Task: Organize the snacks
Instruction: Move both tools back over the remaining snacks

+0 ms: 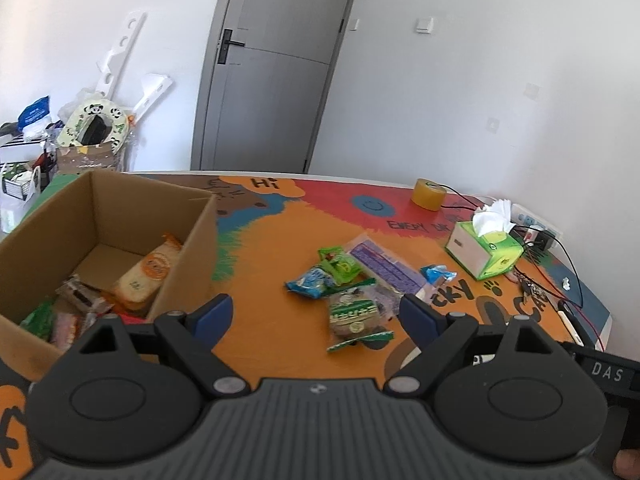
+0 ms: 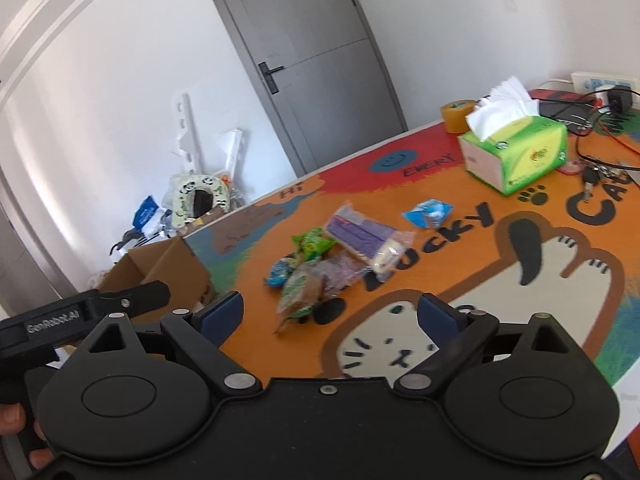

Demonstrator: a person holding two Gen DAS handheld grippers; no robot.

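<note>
Left wrist view: the wide, empty left hand-held gripper (image 1: 316,312) frames the brown-and-green crinkly snack packet (image 1: 354,314), long axis running near-to-far.

Tissue box (image 1: 484,250), tape roll (image 1: 429,194), door (image 1: 276,68)

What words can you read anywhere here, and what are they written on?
"Hi" on the tablecloth.
"EVERY" beside its smiley, also on it.
"DAS" on the right gripper.
"GenRobot.AI" on the left gripper.
Print on the snack packets and tissue box: too small.
</note>
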